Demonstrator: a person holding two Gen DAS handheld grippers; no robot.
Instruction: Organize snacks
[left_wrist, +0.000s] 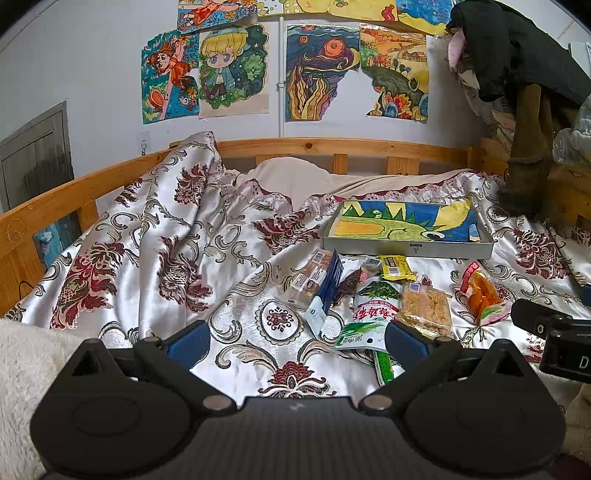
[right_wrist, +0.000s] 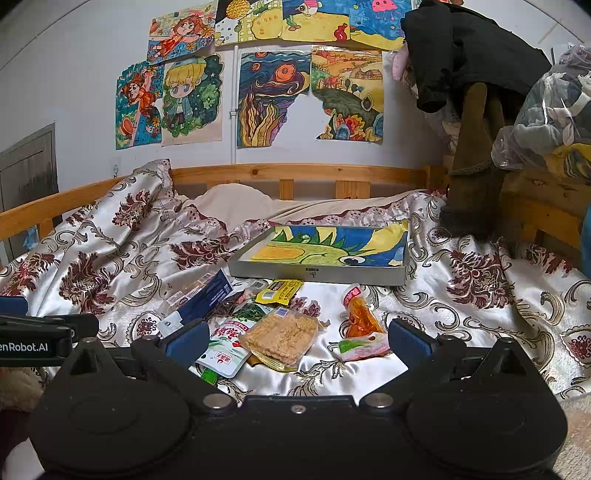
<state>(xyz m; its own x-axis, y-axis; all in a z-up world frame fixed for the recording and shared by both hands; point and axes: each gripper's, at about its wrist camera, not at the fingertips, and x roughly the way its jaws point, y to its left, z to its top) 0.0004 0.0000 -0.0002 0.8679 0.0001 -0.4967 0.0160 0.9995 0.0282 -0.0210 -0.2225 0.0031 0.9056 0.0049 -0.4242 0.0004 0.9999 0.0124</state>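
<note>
Both grippers, left (left_wrist: 295, 341) and right (right_wrist: 295, 341), hovered with jaws released over snacks (right_wrist: 279, 338) scattered at six o'clock of the tray (right_wrist: 317, 275), ready for sorting

One tray (right_wrist: 317, 274). About eight snack packets: one blue (right_wrist: 207, 295), one yellow (right_wrist: 279, 291), one orange (right_wrist: 360, 317), one crispy-rice (right_wrist: 280, 336), two green-white (left_wrist: 375, 306), others unclear.

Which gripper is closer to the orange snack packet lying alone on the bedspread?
Right. The right gripper has the orange snack packet just ahead, near its right finger. The left gripper sits farther left; the packet lies beyond its right finger.
</note>
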